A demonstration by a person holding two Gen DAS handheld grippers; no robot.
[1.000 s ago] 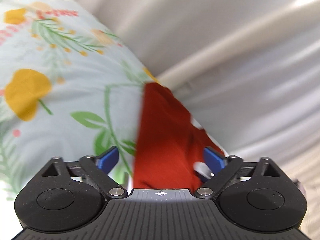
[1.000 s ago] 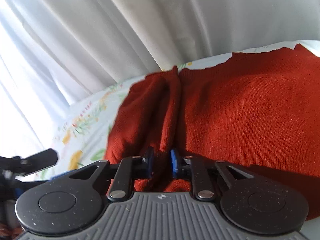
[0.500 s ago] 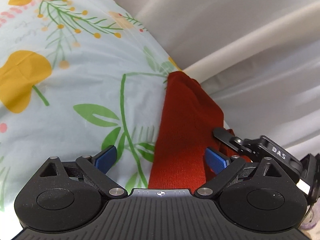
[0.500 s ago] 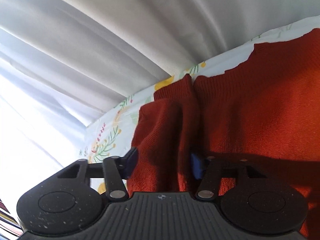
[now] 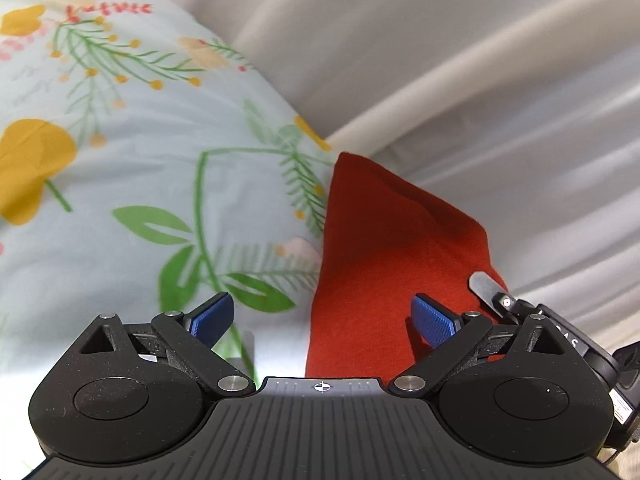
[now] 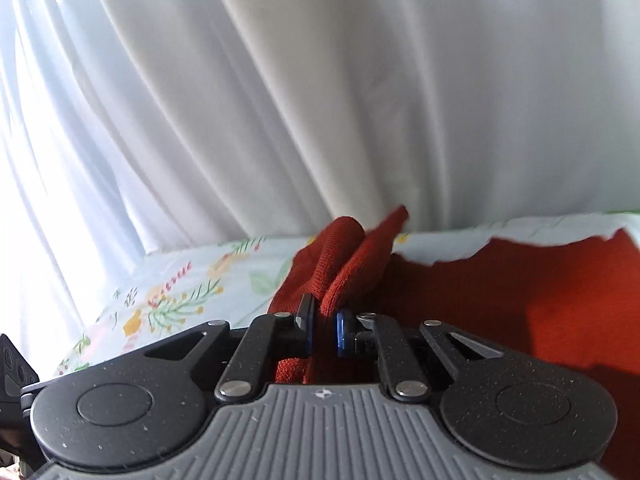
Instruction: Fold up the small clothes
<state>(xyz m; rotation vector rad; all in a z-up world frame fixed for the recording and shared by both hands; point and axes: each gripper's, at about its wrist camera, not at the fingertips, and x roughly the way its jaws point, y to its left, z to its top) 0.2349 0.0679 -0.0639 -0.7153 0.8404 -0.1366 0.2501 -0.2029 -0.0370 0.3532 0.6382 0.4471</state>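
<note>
Red knit garment point(image 6: 500, 304): cut off by the right edge of the right wrist view, lower part hidden behind the right gripper point(image 6: 323, 326), pinched section between the blue pads out of sight. Floral sheet point(image 5: 120, 168): print slightly blurred, cut off at the left edge of the left wrist view. Second gripper's lettering, lower right: partly hidden, unreadable.
</note>
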